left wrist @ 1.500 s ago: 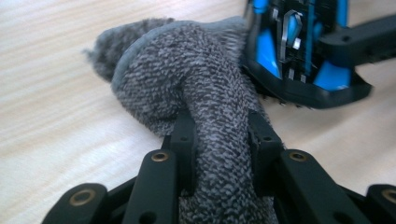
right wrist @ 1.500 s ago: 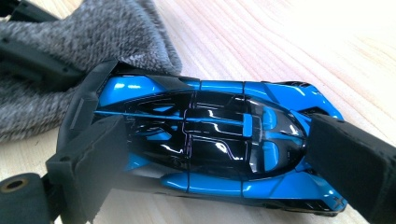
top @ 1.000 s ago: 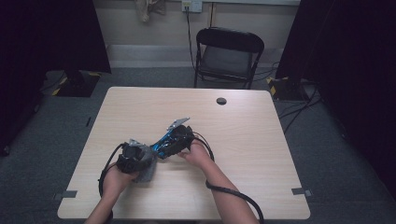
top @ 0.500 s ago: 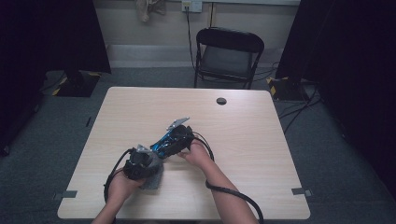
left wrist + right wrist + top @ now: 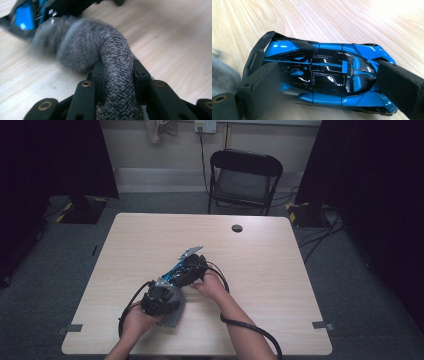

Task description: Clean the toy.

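Sliding right across the table (image 5: 280,270), the left gripper (image 5: 117,75) stays clamped on the grey cloth (image 5: 100,50); the right gripper (image 5: 327,82) pinches the blue toy car (image 5: 324,75)

Glossy blue-and-black plastic toy car (image 5: 324,77), nubbly grey knit cloth (image 5: 100,52), matt pale wood-grain table (image 5: 280,270)

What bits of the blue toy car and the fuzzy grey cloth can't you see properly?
- Toy car, right gripper view: both ends are covered by the right tool's black jaws.
- Grey cloth, left gripper view: its far end is blurred; its near end runs off the bottom edge.
- High view: car details too small.
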`<state>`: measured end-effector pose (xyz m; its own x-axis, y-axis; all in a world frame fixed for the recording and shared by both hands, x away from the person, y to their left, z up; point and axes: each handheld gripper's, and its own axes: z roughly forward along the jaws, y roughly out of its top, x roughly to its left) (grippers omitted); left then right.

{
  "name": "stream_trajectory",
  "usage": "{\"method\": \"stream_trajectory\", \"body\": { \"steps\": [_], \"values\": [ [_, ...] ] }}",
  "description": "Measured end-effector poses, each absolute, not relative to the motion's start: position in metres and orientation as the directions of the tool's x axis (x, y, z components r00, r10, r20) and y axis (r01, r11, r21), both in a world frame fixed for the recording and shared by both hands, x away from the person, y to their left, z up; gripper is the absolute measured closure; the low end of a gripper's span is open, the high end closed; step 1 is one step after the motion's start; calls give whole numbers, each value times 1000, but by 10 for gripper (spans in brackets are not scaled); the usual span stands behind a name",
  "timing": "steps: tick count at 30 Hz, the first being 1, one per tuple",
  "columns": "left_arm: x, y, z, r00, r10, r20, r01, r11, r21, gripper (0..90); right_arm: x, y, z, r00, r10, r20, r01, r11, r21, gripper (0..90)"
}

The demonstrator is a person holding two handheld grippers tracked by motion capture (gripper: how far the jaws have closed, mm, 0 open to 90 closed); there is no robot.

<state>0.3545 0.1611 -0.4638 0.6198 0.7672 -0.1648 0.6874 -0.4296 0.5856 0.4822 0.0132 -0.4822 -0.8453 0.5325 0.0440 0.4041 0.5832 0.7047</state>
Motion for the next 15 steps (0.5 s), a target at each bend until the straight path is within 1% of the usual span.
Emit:
{"method": "stream_trajectory", "body": {
  "steps": [3, 5, 9, 15],
  "values": [
    [351, 161, -461, 642, 757, -120, 657, -463, 595, 687, 482, 12, -482, -846, 532, 42, 401, 583, 706, 54],
    [350, 167, -459, 643, 758, -110, 655, -469, 593, 668, 483, 12, -482, -848, 529, 40, 399, 586, 706, 55],
    [346, 184, -457, 629, 768, -121, 669, -455, 588, 644, 484, 11, -482, -842, 536, 54, 415, 580, 701, 53],
    [343, 211, -454, 592, 802, -78, 675, -441, 591, 610, 483, 9, -484, -843, 535, 50, 405, 570, 715, 52]
  ]
}}
